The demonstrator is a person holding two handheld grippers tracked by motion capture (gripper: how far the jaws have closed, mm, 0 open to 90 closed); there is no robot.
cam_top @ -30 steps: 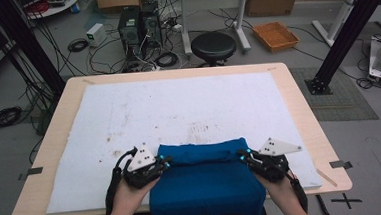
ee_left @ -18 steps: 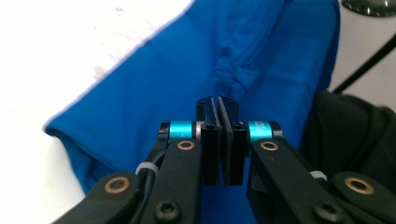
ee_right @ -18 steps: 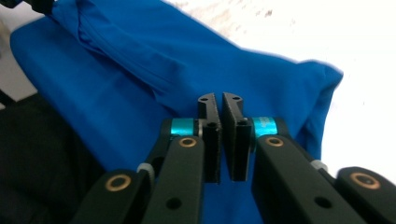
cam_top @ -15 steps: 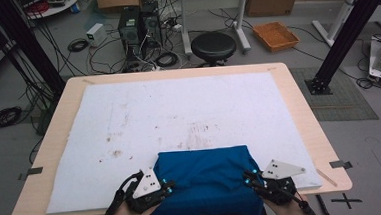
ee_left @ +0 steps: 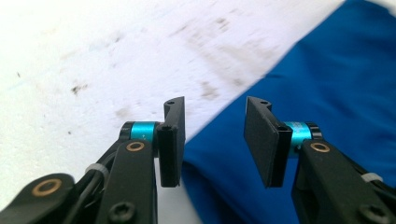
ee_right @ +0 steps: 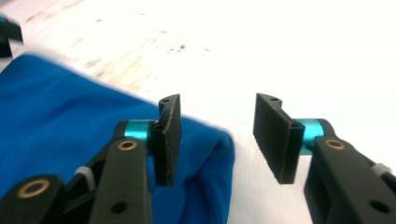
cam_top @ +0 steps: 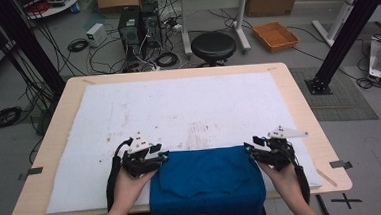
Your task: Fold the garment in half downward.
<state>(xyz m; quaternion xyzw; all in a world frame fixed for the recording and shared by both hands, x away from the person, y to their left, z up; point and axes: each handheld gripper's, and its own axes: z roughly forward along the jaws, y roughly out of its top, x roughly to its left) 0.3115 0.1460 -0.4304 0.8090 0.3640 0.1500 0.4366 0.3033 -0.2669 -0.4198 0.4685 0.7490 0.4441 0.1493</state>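
Observation:
A folded blue cloth (cam_top: 205, 179) lies on the white mat (cam_top: 188, 107) at the table's front edge, and its near part hangs over that edge. My left gripper (cam_top: 164, 155) sits at the cloth's far left corner. Its jaws have just been opening and now stand apart (ee_left: 215, 135) over the cloth's edge (ee_left: 317, 84), with nothing pressed between the pads. My right gripper (cam_top: 247, 148) sits at the far right corner. Its jaws have also just been opening (ee_right: 217, 135), and the cloth's corner (ee_right: 60, 116) lies low beside its left jaw.
The stained white mat covers most of the wooden table (cam_top: 298, 96), with free room beyond the cloth. On the floor behind the table are a black stool (cam_top: 213, 46), computer towers (cam_top: 138, 25) with cables, and an orange tray (cam_top: 275, 34).
Both grippers were shut on the cloth's far corners and have let go and opened. The hands drew toward the front edge, then moved back out to the corners. The cloth lies flatter.

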